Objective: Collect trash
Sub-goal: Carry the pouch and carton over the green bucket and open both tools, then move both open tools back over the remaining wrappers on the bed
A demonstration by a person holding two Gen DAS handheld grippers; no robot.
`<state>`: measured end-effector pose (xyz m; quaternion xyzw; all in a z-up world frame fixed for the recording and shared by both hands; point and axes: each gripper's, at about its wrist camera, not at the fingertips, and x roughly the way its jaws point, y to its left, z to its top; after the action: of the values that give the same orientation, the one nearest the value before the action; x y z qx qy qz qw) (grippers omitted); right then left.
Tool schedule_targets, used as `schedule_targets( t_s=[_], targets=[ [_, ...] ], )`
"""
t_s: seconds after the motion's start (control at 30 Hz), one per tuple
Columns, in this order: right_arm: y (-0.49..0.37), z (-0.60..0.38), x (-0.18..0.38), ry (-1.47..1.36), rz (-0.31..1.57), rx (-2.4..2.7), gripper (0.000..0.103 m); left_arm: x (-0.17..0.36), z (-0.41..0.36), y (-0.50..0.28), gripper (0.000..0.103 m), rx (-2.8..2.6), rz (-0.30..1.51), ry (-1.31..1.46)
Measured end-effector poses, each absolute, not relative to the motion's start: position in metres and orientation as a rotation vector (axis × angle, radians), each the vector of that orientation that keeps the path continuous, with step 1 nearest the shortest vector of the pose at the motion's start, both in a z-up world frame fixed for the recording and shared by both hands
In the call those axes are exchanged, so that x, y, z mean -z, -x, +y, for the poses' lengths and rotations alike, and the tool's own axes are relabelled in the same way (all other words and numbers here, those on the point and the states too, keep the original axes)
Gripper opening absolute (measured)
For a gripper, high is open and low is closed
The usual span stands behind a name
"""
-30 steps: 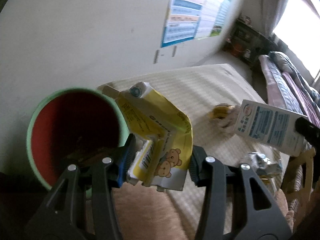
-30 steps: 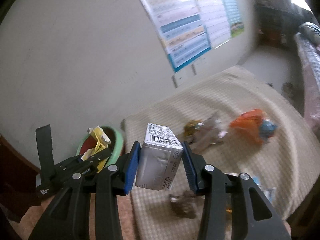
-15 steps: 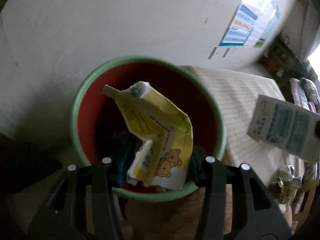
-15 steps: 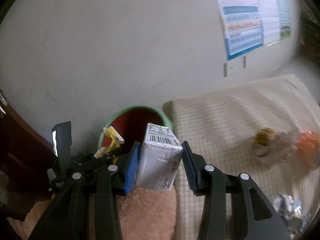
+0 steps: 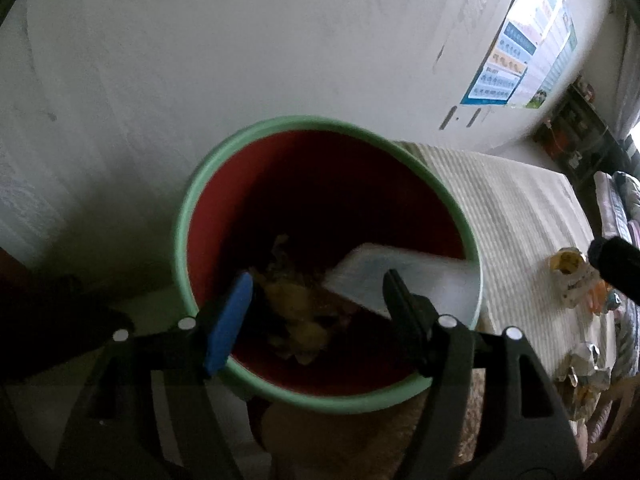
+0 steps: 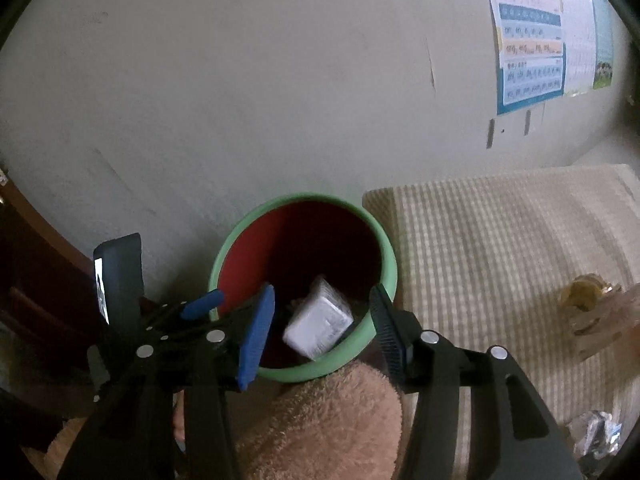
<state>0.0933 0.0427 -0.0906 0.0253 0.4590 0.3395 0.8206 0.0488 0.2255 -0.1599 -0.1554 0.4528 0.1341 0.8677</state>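
Hanging over the round bin with the green rim and red inside (image 5: 188,216), the left gripper (image 5: 316,304) has its two fingers spread apart, and nothing is between them. Its jaws have just been opening. Down in the dark bottom of the bin lies the crumpled yellow carton (image 5: 298,320), blurry and hard to make out. Next to it, a white box-shaped carton (image 5: 436,276) leans against the bin's inner wall on the right side.

The right gripper (image 6: 320,320) is above the same bin (image 6: 304,200), and its jaws have just been opening too. Its fingers are spread and they pinch nothing. The white carton (image 6: 320,324) shows between them, but it sits down inside the bin and the pads do not touch it.

In the right wrist view, the left gripper's blue pad (image 6: 202,304) pokes in over the bin's left rim.

The bin stands against a pale wall (image 6: 240,80), just beside a cream ribbed blanket (image 6: 500,248). More trash is on the blanket: a yellow and clear wrapper (image 6: 592,304) and a shiny silver wrapper (image 6: 592,432). A colourful poster (image 6: 532,40) hangs on the wall. A fuzzy tan cloth (image 6: 320,432) is below the grippers.
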Motion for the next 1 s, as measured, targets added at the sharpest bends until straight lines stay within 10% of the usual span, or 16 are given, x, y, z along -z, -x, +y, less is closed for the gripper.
schedule_targets(
  t_s=[1.0],
  targets=[
    [-0.025, -0.237, 0.107, -0.187, 0.886, -0.112, 0.059, 0.085, 0.040, -0.064, 0.067, 0.106, 0.819, 0.083]
  ],
)
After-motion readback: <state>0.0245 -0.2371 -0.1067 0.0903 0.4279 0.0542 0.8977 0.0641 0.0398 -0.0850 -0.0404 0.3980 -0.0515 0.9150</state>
